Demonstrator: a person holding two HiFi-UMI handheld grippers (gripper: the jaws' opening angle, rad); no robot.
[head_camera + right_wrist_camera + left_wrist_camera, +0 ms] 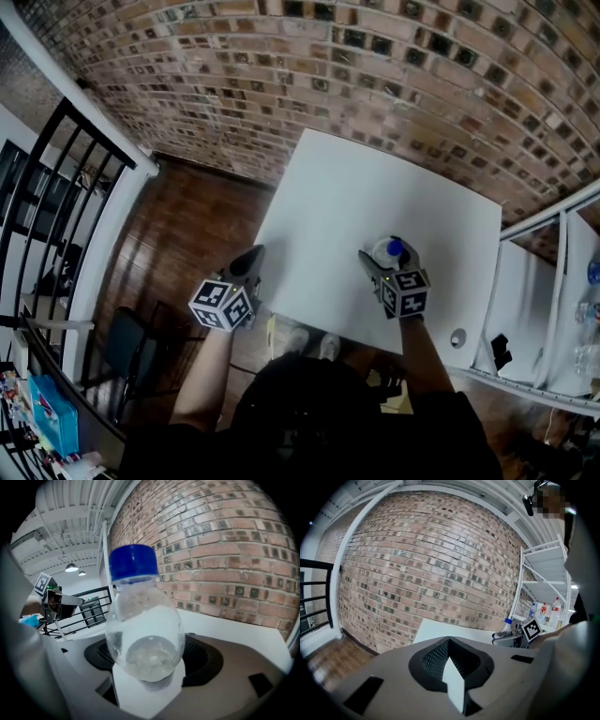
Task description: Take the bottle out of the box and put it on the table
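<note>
Two right gripper (147, 660) jaws stand apart around the upright bottle (143, 630). Pulling back crooked could clip and topple it. Left gripper (450, 645) jaws are together, empty.

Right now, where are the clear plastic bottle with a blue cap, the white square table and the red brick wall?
clear plastic bottle (145, 634): right gripper view, its round body.
white square table (375, 187): head view, bare top.
red brick wall (431, 564): left gripper view, mid-wall bricks.

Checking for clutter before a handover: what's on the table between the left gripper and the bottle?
Nothing: in the head view, bare white table separates the left gripper and the bottle.
</note>
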